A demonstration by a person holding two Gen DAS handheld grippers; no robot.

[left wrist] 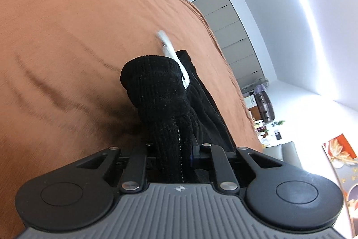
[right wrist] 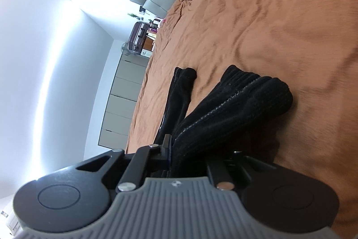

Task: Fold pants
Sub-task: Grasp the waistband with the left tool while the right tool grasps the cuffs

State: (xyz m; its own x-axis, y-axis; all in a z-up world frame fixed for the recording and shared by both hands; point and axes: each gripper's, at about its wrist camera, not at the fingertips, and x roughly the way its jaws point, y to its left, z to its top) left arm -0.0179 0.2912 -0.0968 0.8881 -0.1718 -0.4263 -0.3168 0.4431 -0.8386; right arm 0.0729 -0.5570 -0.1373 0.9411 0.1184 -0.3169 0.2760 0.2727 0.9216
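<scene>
Two grippers each have their jaws clamped on bunched black ribbed pants (left wrist: 161, 91): the left gripper (left wrist: 172, 149) and the right gripper (right wrist: 185, 149). Beyond both sets of jaws the fabric hangs over an orange bedspread (left wrist: 67, 37). A white drawstring (left wrist: 170, 50) lies just ahead of the left jaws.

1. Left wrist view sits close over the bed (left wrist: 67, 37), rolled sideways, facing the wardrobe (left wrist: 235, 37) at 2 o'clock.
2. Right wrist view, rolled the opposite way, shows the same bed (right wrist: 279, 15) and wardrobe (right wrist: 125, 93) at 9 o'clock.
3. Both views share the black pants (left wrist: 156, 86) (right wrist: 246, 100), seen very near.
</scene>
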